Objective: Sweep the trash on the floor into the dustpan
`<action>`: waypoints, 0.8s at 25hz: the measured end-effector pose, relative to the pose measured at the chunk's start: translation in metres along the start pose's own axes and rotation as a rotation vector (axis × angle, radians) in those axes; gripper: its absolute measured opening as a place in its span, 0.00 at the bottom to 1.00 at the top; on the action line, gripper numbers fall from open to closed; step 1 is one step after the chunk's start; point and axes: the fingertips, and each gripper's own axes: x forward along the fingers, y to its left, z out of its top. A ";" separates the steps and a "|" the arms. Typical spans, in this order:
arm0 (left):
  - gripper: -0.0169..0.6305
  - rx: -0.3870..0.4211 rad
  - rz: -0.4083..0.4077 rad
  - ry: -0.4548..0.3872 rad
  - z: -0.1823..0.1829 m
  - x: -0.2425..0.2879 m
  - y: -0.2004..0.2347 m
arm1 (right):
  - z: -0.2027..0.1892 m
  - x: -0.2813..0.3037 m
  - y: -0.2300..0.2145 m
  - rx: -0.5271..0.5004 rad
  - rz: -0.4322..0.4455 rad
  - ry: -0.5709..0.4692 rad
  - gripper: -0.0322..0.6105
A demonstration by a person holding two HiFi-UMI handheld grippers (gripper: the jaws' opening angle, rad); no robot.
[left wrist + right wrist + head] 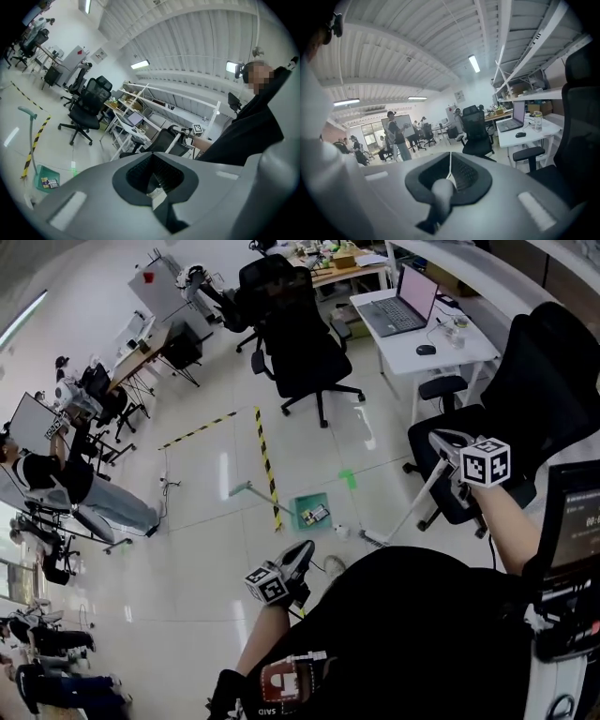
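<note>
A green dustpan point(312, 512) stands on the white floor with bits of trash in it, its long handle point(242, 490) reaching left. It shows in the left gripper view too, as the dustpan point(46, 178) at lower left. A small pale scrap point(342, 532) lies on the floor just right of it. My right gripper point(448, 443) is shut on the top of a white broom handle point(412, 504), whose head point(369, 540) rests by the scrap; the handle's rounded end point(442, 190) sits in the right gripper point(449, 176). My left gripper point(296, 562) hangs near my body, jaws together, nothing visibly held; left gripper point(154, 176).
Yellow-and-black tape point(267, 465) runs across the floor beside the dustpan. Black office chairs point(305, 348) stand beyond it, another chair point(506, 418) at my right. A white desk point(422, 338) carries a laptop point(405, 301). People sit at far left point(66, 479).
</note>
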 end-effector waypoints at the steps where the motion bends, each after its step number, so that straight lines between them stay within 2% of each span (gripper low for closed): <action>1: 0.03 -0.002 0.002 -0.009 -0.013 0.005 -0.021 | -0.006 -0.021 0.000 -0.005 0.022 0.003 0.06; 4: 0.03 -0.015 0.009 -0.020 -0.050 0.004 -0.078 | -0.033 -0.069 -0.001 -0.007 0.060 0.027 0.06; 7: 0.03 -0.002 0.061 -0.002 -0.071 -0.012 -0.117 | -0.064 -0.087 -0.001 0.009 0.104 0.071 0.07; 13: 0.03 -0.042 0.197 -0.028 -0.100 -0.043 -0.147 | -0.128 -0.103 0.005 0.005 0.184 0.174 0.07; 17: 0.03 -0.034 0.225 -0.043 -0.105 -0.066 -0.157 | -0.154 -0.106 0.034 -0.010 0.230 0.200 0.07; 20: 0.03 -0.030 0.211 -0.042 -0.111 -0.083 -0.163 | -0.162 -0.107 0.060 -0.018 0.249 0.206 0.07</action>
